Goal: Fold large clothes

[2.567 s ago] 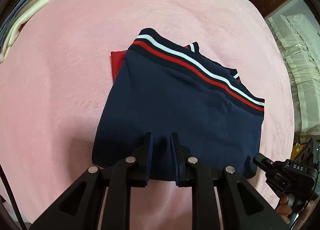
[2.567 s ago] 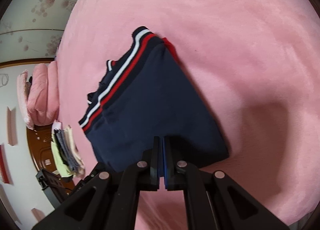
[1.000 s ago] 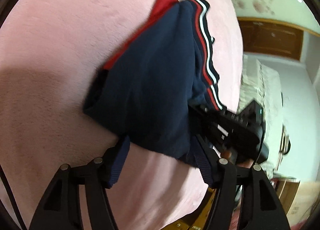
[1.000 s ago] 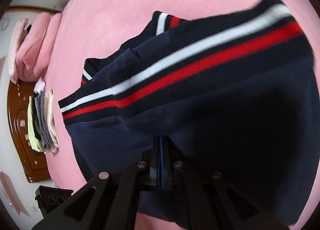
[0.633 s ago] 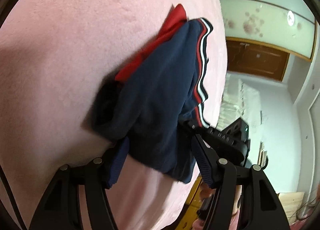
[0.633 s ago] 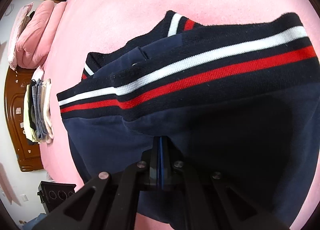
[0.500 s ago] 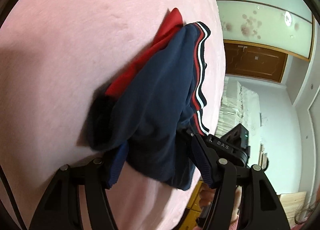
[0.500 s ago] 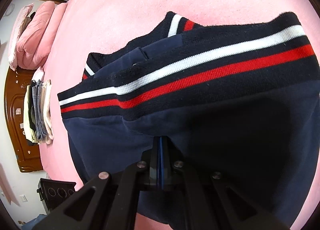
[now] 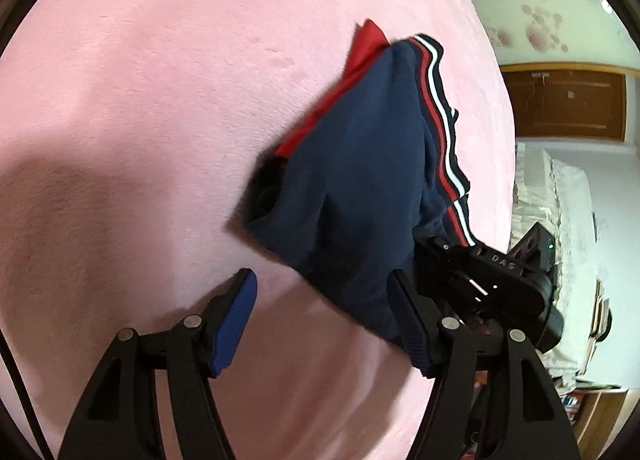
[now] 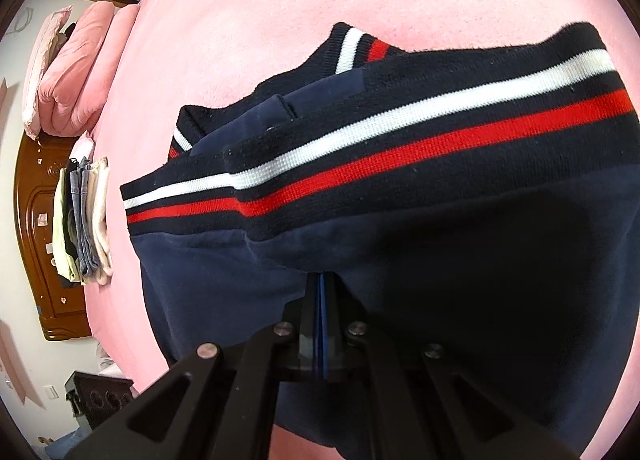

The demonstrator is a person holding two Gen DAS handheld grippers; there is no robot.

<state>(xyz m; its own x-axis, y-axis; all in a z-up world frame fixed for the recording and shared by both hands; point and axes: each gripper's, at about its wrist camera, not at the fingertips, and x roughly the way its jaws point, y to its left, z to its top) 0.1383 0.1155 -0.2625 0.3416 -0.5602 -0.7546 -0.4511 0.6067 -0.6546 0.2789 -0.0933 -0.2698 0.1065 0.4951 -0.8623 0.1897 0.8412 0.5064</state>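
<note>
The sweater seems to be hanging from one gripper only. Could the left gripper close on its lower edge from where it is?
Probably yes: the left gripper is opening, and the sweater hangs partly between its fingers with nothing in between.

The right gripper [image 10: 322, 280] has its tips pushed up against the blue sweater [image 10: 400, 260], and the cloth hides what they pinch. The sweater's right side runs off the picture's edge. Beyond the left gripper [image 9: 324, 312], the sweater's lower corner is blurry and covers part of the right finger [image 9: 408, 324]. Far off to the left of the right gripper, the stack of folded clothes [image 10: 84, 220] is too small to tell apart.
</note>
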